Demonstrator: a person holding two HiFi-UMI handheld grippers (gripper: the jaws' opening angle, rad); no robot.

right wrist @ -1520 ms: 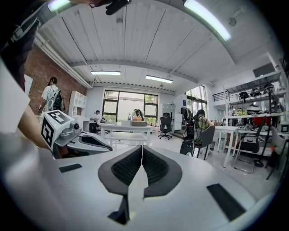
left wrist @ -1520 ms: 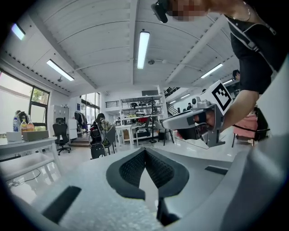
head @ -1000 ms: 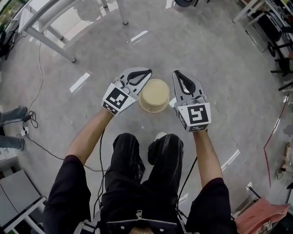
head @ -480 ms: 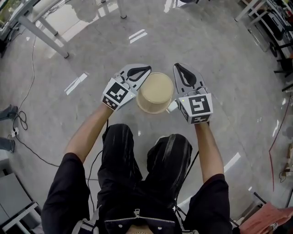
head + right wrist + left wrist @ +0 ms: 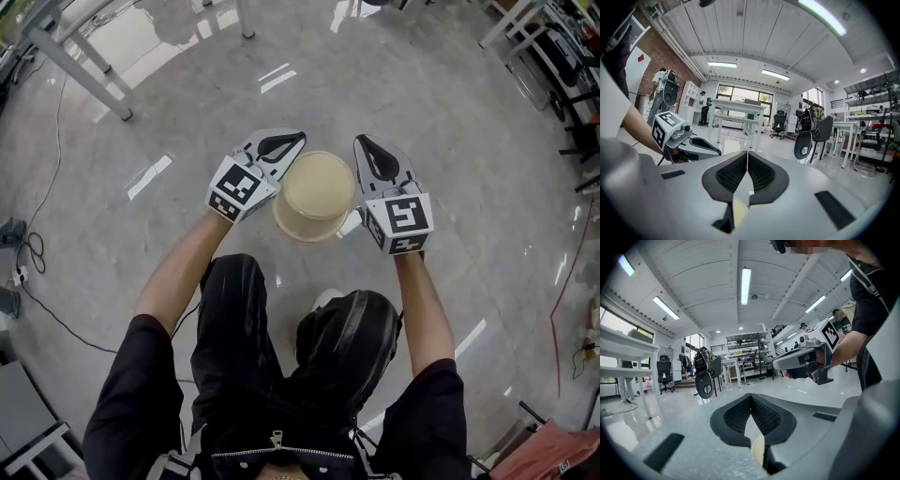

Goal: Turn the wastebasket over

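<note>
A cream wastebasket (image 5: 317,192) hangs above the floor between my two grippers, its wide round end facing up. In the head view my left gripper (image 5: 298,139) lies along its left side and my right gripper (image 5: 362,142) along its right side, both pointing away from me. Both are shut. In the left gripper view the pads of the left gripper (image 5: 750,397) meet, and a cream strip of the wastebasket (image 5: 757,448) sits in the slot behind them. The right gripper view shows the same: the right gripper (image 5: 747,153) is closed with a cream strip (image 5: 739,208) behind the pads.
My legs (image 5: 281,328) are directly under the basket. White table legs (image 5: 70,66) stand at the upper left and a cable (image 5: 37,244) trails on the floor at the left. Chairs and frames (image 5: 562,56) crowd the upper right. An office chair (image 5: 806,136) stands ahead.
Both grippers have come down together with the wastebasket still between them. The knees have bent forward under the basket, which looks a little larger now.
</note>
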